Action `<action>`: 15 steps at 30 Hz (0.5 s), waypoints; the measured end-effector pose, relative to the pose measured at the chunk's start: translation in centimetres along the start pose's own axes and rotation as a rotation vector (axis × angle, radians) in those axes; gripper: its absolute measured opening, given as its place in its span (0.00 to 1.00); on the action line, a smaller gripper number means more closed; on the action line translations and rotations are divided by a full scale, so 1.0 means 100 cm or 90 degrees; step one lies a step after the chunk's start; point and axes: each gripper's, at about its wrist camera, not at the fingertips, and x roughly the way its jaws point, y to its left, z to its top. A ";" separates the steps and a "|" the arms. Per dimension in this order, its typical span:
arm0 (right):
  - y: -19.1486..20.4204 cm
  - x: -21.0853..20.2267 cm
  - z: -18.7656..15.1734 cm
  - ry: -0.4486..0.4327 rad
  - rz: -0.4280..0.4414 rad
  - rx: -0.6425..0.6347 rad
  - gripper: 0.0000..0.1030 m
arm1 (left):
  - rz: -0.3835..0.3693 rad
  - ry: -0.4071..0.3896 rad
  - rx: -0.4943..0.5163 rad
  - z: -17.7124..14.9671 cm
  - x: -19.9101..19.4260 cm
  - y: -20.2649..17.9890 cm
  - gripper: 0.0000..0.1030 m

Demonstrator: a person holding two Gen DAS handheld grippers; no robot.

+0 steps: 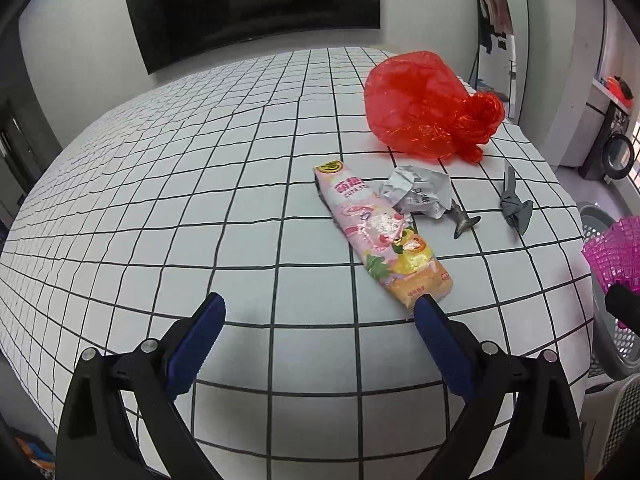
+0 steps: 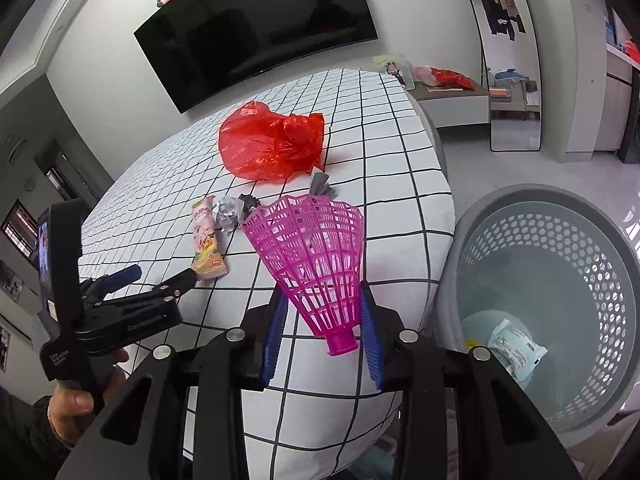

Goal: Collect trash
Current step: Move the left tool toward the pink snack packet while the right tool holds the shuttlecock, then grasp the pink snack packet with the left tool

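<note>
My right gripper [image 2: 324, 320] is shut on a pink plastic mesh cone [image 2: 316, 256], held above the bed edge beside the grey basket [image 2: 540, 200]; the cone also shows in the left wrist view [image 1: 612, 256]. My left gripper [image 1: 320, 312] is open and empty, low over the bed [image 1: 160, 200], its right fingertip next to the pink snack wrapper [image 1: 384, 236]. Beyond the wrapper lie crumpled paper [image 1: 416, 192], a small grey toy [image 1: 464, 224], a grey rag [image 1: 514, 204] and a red plastic bag [image 1: 424, 108].
The grey perforated basket stands on the floor right of the bed and holds a white packet [image 2: 516, 348]. A black TV [image 1: 248, 4] hangs on the far wall. A mirror [image 2: 508, 80] leans at the back right.
</note>
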 end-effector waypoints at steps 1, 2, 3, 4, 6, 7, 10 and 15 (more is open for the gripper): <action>0.001 0.000 0.000 0.000 0.000 -0.002 0.33 | -0.003 -0.004 -0.006 0.000 -0.003 0.003 0.91; 0.002 -0.001 -0.001 -0.001 0.000 -0.003 0.33 | -0.004 -0.008 -0.010 0.001 -0.005 0.005 0.91; 0.002 -0.002 -0.001 -0.001 -0.001 -0.004 0.33 | -0.005 -0.013 -0.014 0.003 -0.006 0.006 0.91; 0.002 -0.003 -0.001 -0.002 -0.002 -0.004 0.33 | -0.009 -0.016 -0.019 0.005 -0.008 0.006 0.91; 0.002 -0.003 -0.002 -0.003 -0.005 -0.004 0.33 | -0.017 -0.021 -0.023 0.010 -0.008 0.003 0.91; 0.002 -0.003 -0.002 -0.003 -0.006 -0.003 0.33 | -0.021 -0.022 -0.024 0.014 -0.006 0.001 0.91; -0.001 -0.003 -0.002 -0.002 -0.009 0.001 0.33 | -0.037 -0.018 -0.028 0.022 0.001 -0.006 0.91; -0.005 -0.004 -0.001 -0.003 -0.013 0.006 0.33 | -0.045 0.012 -0.043 0.032 0.025 -0.015 0.91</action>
